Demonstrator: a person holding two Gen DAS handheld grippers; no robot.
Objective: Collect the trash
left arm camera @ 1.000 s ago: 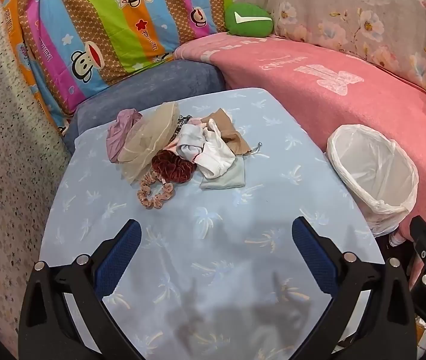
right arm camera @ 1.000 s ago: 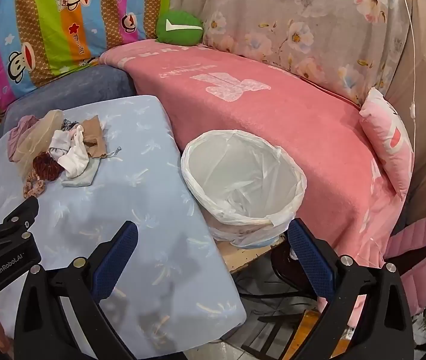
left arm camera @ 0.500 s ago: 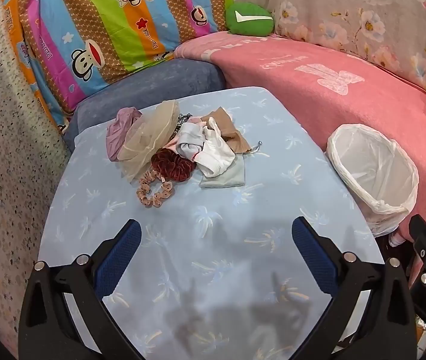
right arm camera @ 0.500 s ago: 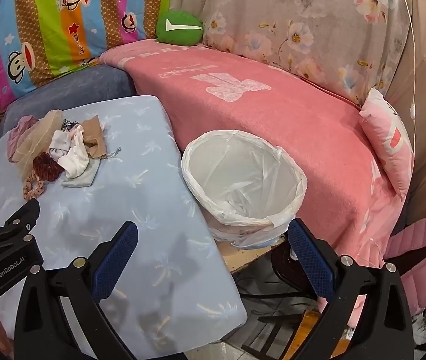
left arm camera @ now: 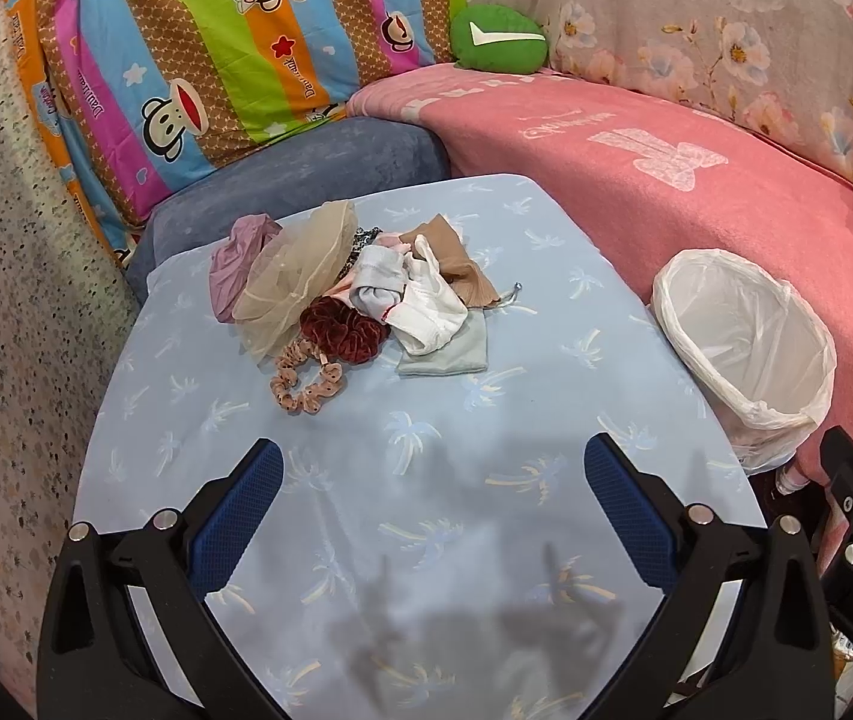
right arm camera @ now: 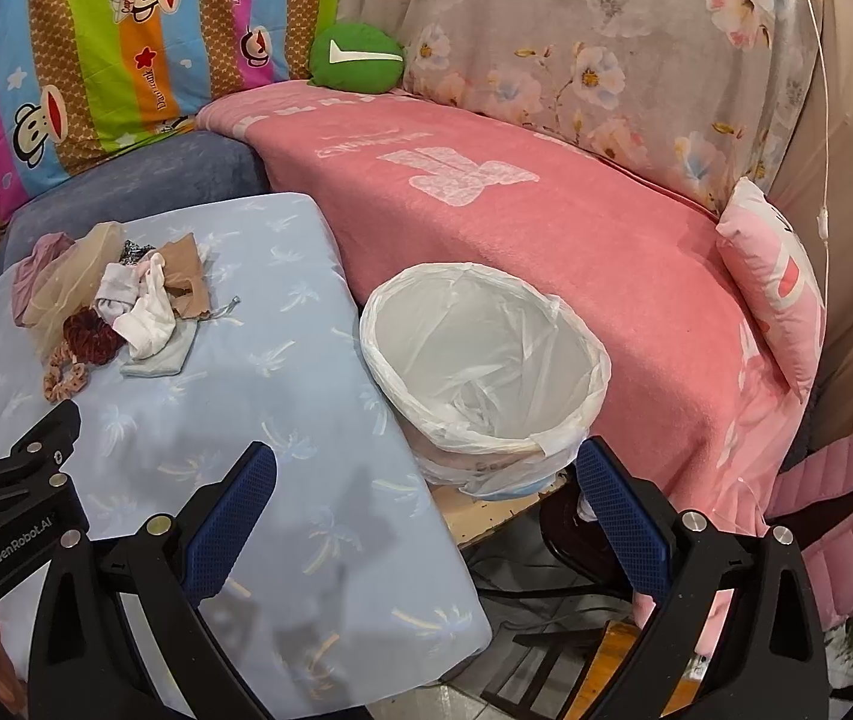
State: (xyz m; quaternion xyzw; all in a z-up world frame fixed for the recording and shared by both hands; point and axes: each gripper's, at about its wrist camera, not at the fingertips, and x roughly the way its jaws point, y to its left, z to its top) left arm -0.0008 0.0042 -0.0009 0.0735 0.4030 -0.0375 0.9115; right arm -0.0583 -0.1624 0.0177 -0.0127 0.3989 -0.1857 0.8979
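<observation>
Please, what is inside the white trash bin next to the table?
Inside the trash bin only its white plastic liner bag is visible, crumpled at the bottom. No trash shows in it. The near inner wall is hidden behind the rim, so that part cannot be checked.

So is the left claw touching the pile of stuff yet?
Apart. The left wrist view shows the left claw open, with bare blue tablecloth between its fingertips and the pile of stuff.

A home: blanket-draped sofa [right arm camera: 546, 228], cartoon quilt [left arm camera: 186, 48], pillow [right arm camera: 780, 276].
</observation>
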